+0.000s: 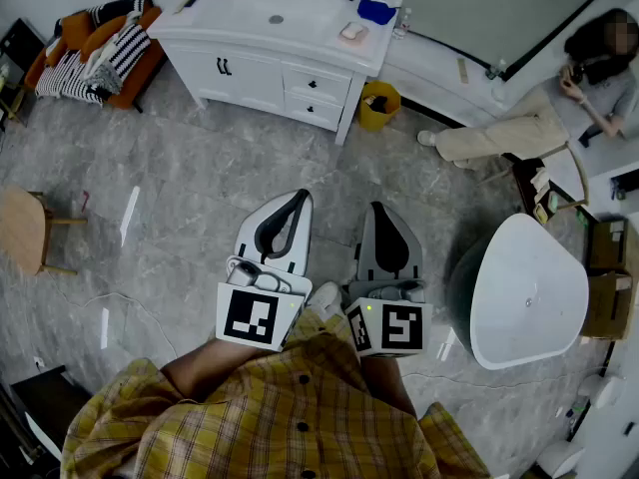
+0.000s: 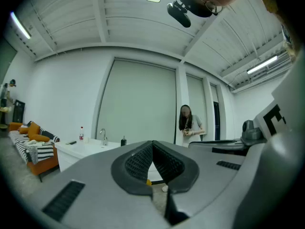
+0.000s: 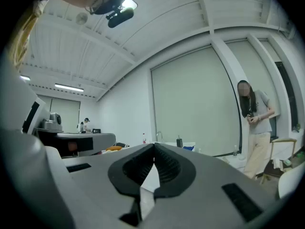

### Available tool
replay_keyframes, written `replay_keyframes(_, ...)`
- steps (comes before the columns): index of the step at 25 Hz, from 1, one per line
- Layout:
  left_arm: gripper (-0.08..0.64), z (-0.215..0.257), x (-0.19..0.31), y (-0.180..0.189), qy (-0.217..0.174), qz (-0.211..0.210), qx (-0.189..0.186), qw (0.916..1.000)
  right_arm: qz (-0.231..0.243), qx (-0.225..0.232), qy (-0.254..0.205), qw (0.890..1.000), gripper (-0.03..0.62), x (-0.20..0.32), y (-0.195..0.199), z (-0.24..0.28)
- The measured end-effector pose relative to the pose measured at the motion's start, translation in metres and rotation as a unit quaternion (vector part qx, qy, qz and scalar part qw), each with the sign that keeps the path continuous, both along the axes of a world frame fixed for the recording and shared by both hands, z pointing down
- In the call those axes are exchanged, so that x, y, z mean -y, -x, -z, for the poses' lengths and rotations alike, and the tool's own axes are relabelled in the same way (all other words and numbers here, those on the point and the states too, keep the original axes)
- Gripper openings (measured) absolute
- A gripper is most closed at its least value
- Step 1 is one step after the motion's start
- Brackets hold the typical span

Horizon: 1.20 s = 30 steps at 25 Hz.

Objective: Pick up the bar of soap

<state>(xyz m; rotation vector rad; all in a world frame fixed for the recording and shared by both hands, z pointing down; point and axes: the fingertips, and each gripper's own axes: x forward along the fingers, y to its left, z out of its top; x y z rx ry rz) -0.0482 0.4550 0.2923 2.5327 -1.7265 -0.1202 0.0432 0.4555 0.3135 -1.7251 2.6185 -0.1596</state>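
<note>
Left gripper (image 1: 300,200) and right gripper (image 1: 378,211): fingers closed, empty; the bar of soap (image 1: 352,31) lies far off at 12 o'clock. Unopened fingers may shove it across the table (image 1: 235,23).

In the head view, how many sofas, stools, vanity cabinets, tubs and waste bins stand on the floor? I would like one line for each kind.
Orange sofa: 1
Wooden stool: 1
White vanity cabinet: 1
White tub: 1
Yellow waste bin: 1
Total: 5
</note>
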Motion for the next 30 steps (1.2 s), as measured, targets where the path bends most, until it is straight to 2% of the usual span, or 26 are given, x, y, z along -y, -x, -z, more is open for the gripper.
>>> replay_keyframes(17, 0.009, 0.007, -0.006, 0.039, -0.011, -0.046, -0.01, 0.9988, -0.018, -0.016, -0.006, 1.0, 0.02, -0.012, 0.05, 0.008)
replay_keyframes(25, 0.011, 0.014, -0.004, 0.07, -0.035, -0.075, -0.01, 0.9965, -0.04, -0.023, -0.003, 0.999, 0.02, -0.012, 0.082, 0.011)
replay_keyframes(30, 0.009, 0.018, -0.007, 0.085, -0.049, -0.091, -0.005, 0.9946, -0.055, -0.031, -0.017, 0.998, 0.021, -0.019, 0.1, 0.019)
